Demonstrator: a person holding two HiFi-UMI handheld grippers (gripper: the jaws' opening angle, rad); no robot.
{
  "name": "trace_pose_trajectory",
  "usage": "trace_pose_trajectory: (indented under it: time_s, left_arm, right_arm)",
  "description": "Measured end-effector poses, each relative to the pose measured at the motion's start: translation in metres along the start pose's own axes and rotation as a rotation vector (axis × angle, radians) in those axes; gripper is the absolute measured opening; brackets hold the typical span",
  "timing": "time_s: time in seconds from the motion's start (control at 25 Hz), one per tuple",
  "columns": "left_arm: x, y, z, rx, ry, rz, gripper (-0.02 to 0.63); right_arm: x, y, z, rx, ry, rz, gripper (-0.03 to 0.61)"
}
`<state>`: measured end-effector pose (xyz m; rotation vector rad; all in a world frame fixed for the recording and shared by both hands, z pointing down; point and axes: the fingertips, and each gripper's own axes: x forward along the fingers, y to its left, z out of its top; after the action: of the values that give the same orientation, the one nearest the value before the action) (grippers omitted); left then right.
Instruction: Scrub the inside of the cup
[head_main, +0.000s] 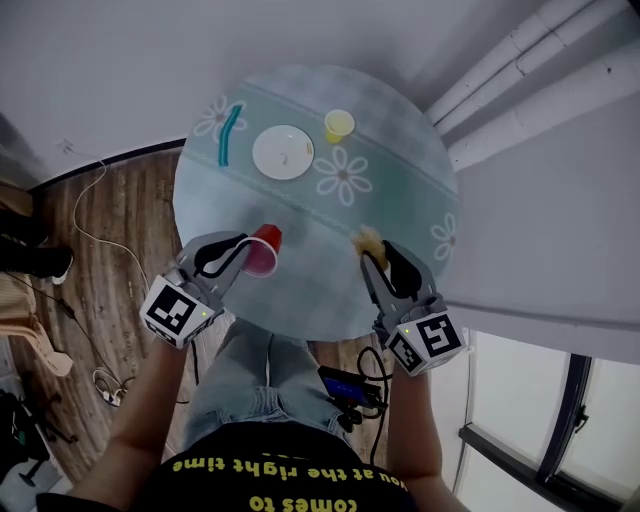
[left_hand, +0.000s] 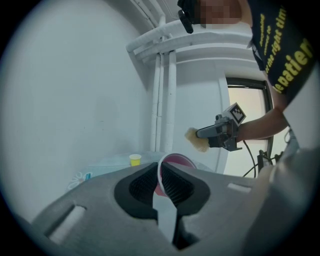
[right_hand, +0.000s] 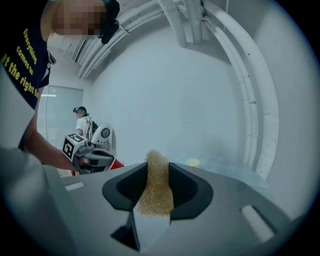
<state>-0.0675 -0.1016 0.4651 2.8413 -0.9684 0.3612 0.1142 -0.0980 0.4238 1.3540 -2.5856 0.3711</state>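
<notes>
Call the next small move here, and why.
Probably bring the right tongs across to the red cup and ease the sponge into its mouth. The left tongs pinch the red cup by its wall and the right tongs are clamped on the sponge, but cup and sponge are clearly apart, so nothing is scrubbing yet.

Premises: an indoor test or recording room, not a lived-in home.

Grounds:
- The walls (head_main: 90, 60) are bare and white. Exposed white pipes (head_main: 530, 60) run along the wall at 1 o'clock in the head view.
- The wood-plank floor (head_main: 120, 250) at 9 o'clock carries a loose white cable (head_main: 77, 225).
- Framed glazing (head_main: 540, 400) stands at 4 o'clock.
- The only furniture seen is a small round table (head_main: 400, 290) under a daisy-print cloth.
- In the right gripper view, at 9 o'clock, a second person (right_hand: 81, 122) wearing head-mounted gear stands beside a white device (right_hand: 102, 134).
</notes>
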Motion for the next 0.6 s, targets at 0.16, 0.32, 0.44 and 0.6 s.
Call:
trace_pose_trajectory:
  time_s: [0.16, 0.32, 0.44, 0.6]
  left_arm:
    - [0.003, 0.001, -0.015, -0.021, 0.029, -0.006, 0.028]
    - [0.006, 0.004, -0.026, -0.035, 0.056, -0.004, 0.028]
    - [0.010, 0.006, -0.036, -0.049, 0.077, -0.002, 0.028]
    - [0.013, 0.007, -0.049, -0.079, 0.103, -0.009, 0.028]
  right_arm:
    - [0.004, -0.003, -0.012, 0.010, 0.017, -0.005, 0.137]
    - [0.011, -0.008, -0.029, 0.028, 0.041, -0.014, 0.137]
    - [0.015, -0.012, -0.042, 0.036, 0.060, -0.014, 0.137]
    - [0.019, -0.013, -0.054, 0.055, 0.080, -0.020, 0.137]
